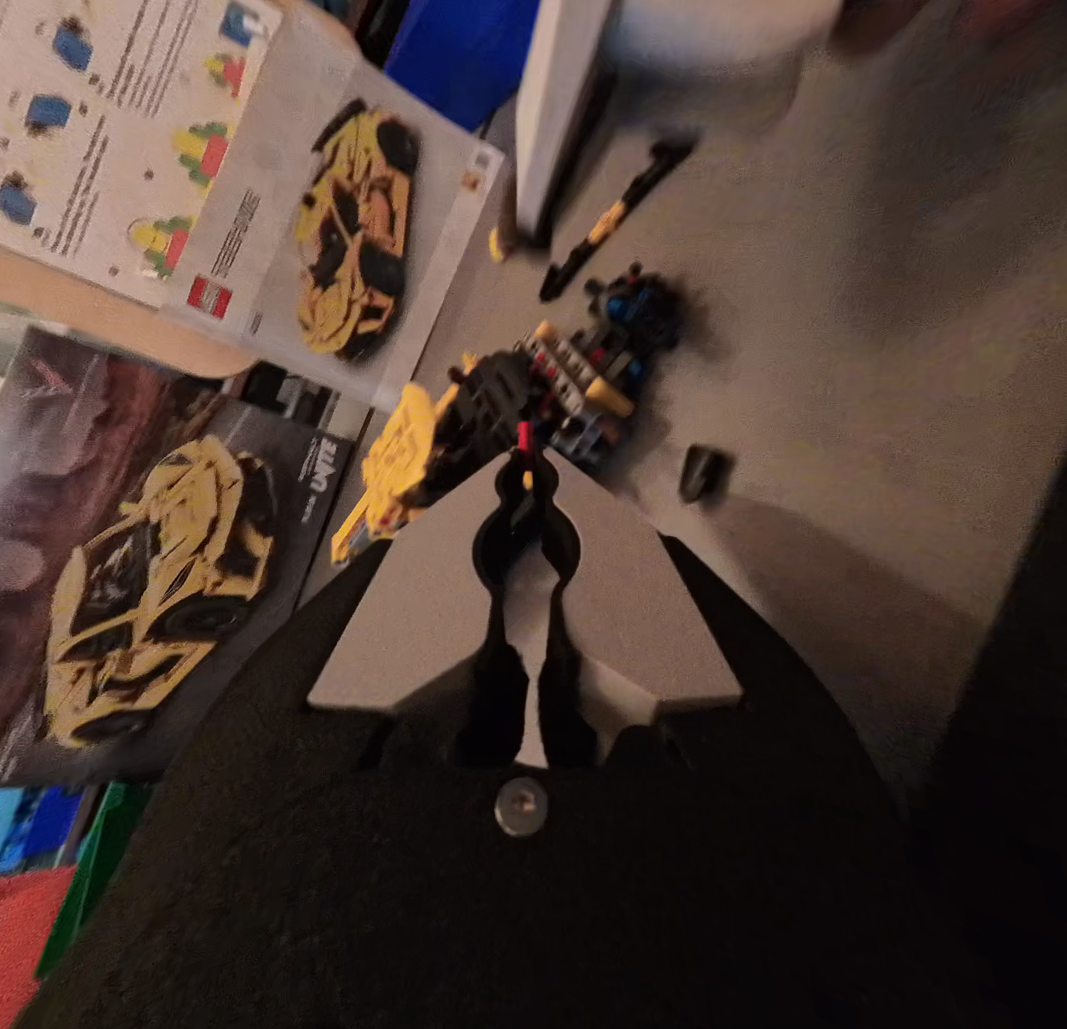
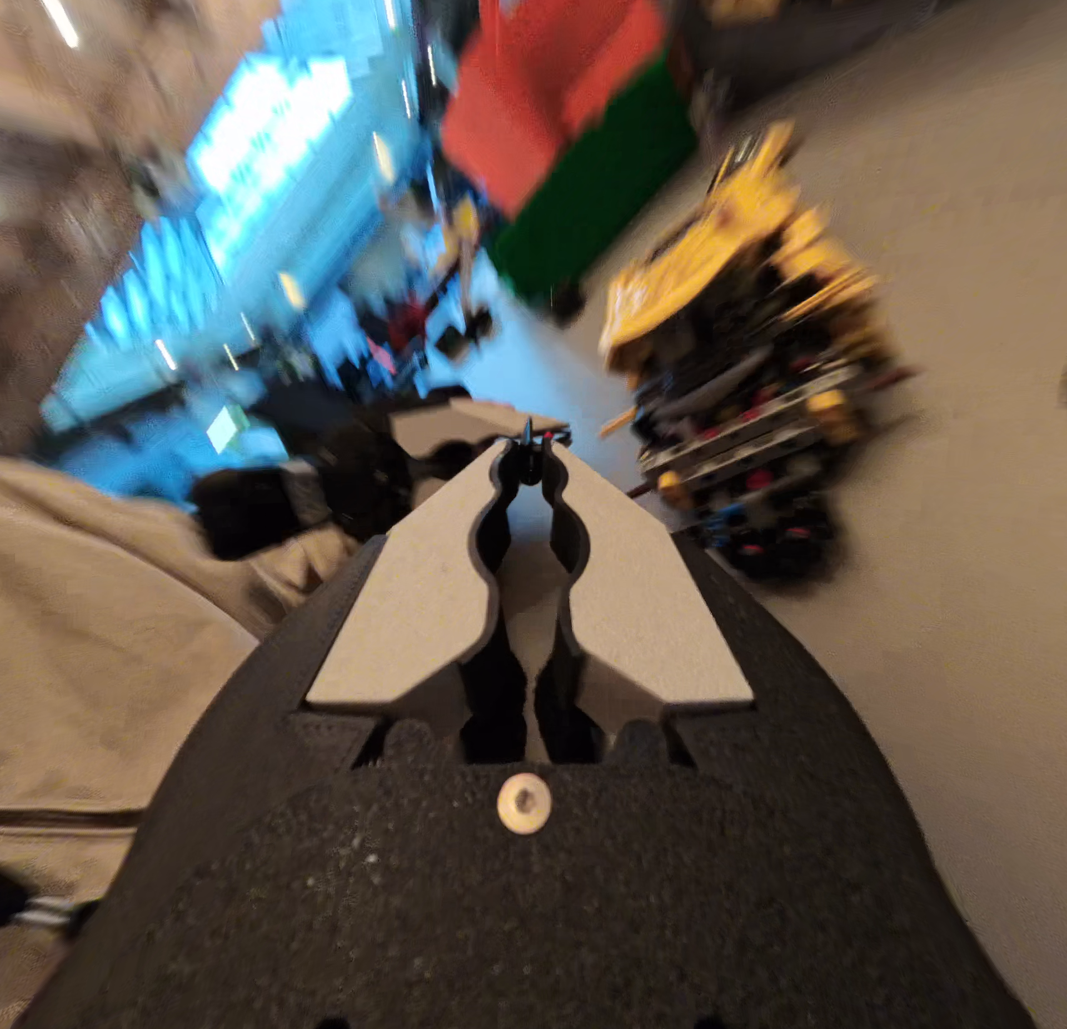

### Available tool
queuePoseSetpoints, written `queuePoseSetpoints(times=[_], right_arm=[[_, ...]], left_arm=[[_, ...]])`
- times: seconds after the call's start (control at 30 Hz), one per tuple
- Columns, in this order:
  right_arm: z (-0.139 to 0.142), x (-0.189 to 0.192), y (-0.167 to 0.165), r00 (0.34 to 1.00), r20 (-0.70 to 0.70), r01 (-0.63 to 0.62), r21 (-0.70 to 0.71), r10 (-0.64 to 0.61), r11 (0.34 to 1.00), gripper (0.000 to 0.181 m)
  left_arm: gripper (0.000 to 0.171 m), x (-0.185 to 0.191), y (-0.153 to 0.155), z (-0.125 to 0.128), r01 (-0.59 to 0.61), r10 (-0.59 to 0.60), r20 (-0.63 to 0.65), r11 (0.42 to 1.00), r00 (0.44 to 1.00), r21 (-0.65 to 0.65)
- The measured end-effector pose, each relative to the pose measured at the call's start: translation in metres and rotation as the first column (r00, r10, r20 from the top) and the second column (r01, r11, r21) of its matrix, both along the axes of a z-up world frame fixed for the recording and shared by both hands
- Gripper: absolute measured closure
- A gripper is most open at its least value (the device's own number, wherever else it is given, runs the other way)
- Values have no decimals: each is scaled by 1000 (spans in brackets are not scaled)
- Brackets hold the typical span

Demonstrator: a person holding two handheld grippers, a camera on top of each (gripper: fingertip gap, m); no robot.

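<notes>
- Left wrist view: the left gripper is pinched together on a small red pin, whose top pokes out above the fingertips
- Just beyond the tips a partly built yellow and black brick car lies on the grey table, with a small dark loose piece near it and a long black and yellow beam farther back
- Two car booklets lie to the left, a pale one and a dark one, beside a printed parts sheet
- Judging by so thin a grip, steady pressure and a slow wrist would keep the pin from twisting
- Right wrist view: heavily blurred; the right gripper is closed on a tiny dark part, its shape too small to tell
- The left gripper shows just behind those tips, with a speck of red at them, and the brick car stands to the right on the table
- A beige sleeve fills the lower left
- With both tips so close, I judge that small aligned movements suit best
</notes>
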State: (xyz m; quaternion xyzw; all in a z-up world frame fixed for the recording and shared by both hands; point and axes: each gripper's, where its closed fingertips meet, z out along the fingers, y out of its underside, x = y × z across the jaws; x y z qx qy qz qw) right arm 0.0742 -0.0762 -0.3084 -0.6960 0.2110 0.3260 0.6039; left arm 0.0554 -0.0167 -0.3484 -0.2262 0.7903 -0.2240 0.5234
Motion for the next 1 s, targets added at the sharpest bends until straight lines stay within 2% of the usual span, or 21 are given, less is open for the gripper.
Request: queuePoseSetpoints(times=[0.03,0.07,0.1,0.13,0.23,0.3,0.37,0.43,0.5,0.53,0.57,0.63,0.67,0.8,0.93,1.0], right_arm=[[7,28,-25,993,-84,89,60,-84,994,175],[3,48,-48,984,-83,159,49,-155,986,176],[5,49,-58,989,-46,141,49,-139,989,176],[12,44,-62,994,-8,112,64,-111,992,175],[8,52,-68,991,18,129,23,-130,991,175],[-8,73,-80,974,79,218,-61,-213,974,176],[-30,108,-106,905,263,391,-213,-333,895,175],[-32,135,-137,788,488,545,-272,-374,793,175],[-35,167,-179,619,690,723,-314,-375,616,175],[-36,179,-197,558,740,781,-315,-376,540,175],[-37,187,-209,530,758,806,-312,-380,502,175],[-41,194,-218,548,724,805,-320,-419,500,166],[-44,196,-223,560,704,801,-327,-436,502,157],[-29,191,-246,594,590,788,-291,-546,543,149],[-5,166,-277,553,491,828,-230,-673,512,151],[4,141,-271,555,413,824,-154,-722,546,151]], left_arm=[[170,-2,20,2,-29,29,-3,998,1000,-59],[170,-7,32,15,-37,39,5,978,999,-204],[170,-10,36,32,-10,25,38,939,999,-345],[169,-11,33,38,27,-8,47,903,999,-428],[169,-2,21,36,43,-39,18,887,999,-459],[169,0,14,30,35,-46,-12,888,999,-458],[169,-4,6,27,65,-89,-29,879,996,-472],[169,-6,0,26,80,-120,-47,863,992,-500],[169,-7,-4,29,92,-148,-55,824,987,-560],[169,-8,-9,26,91,-182,-91,789,979,-608],[169,-8,-14,20,78,-218,-138,756,966,-650],[168,-5,-19,15,50,-243,-190,730,951,-681],[169,-3,-21,18,58,-245,-180,727,953,-684],[169,19,-42,40,89,-255,-135,706,957,-703],[168,53,-92,51,95,-333,-220,718,917,-690],[169,70,-130,41,86,-406,-338,737,849,-670]])
